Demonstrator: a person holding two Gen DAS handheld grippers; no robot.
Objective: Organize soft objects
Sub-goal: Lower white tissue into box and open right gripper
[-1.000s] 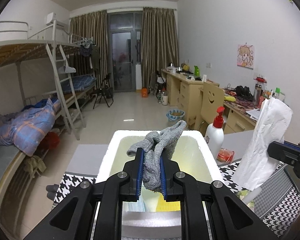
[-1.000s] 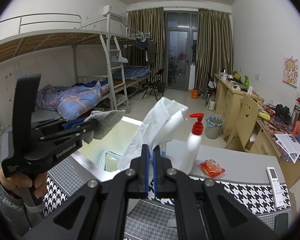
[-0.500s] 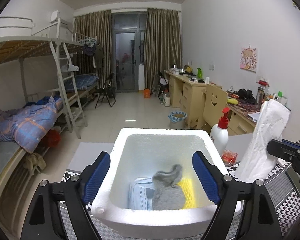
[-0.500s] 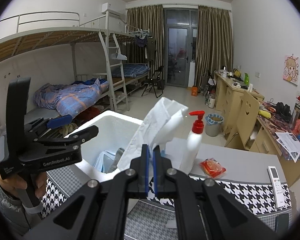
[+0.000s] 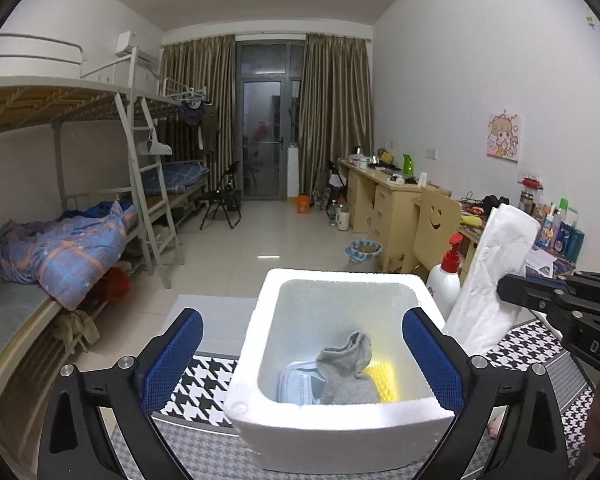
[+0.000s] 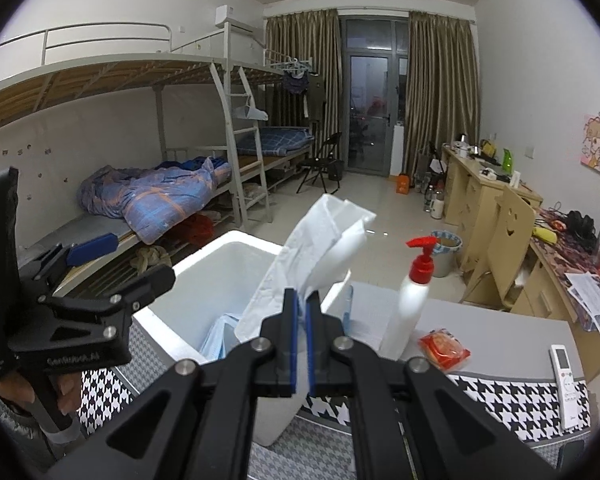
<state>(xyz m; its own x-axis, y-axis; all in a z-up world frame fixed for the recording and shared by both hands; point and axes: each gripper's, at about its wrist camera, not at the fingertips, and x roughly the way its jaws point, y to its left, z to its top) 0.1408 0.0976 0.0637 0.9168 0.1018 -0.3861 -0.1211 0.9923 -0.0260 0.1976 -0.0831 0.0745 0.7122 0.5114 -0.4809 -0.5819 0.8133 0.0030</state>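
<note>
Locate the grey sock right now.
In the left wrist view the grey sock lies inside the white foam box, low centre, on a pale blue item with a yellow item on its right.

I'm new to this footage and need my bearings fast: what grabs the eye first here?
The white foam box sits front and centre on the houndstooth cloth, with a grey sock lying inside among other soft items. The left gripper is opening above it with nothing between its pads. To the right, the right gripper pinches a tall white folded pad, beside a red-capped pump bottle.
</note>
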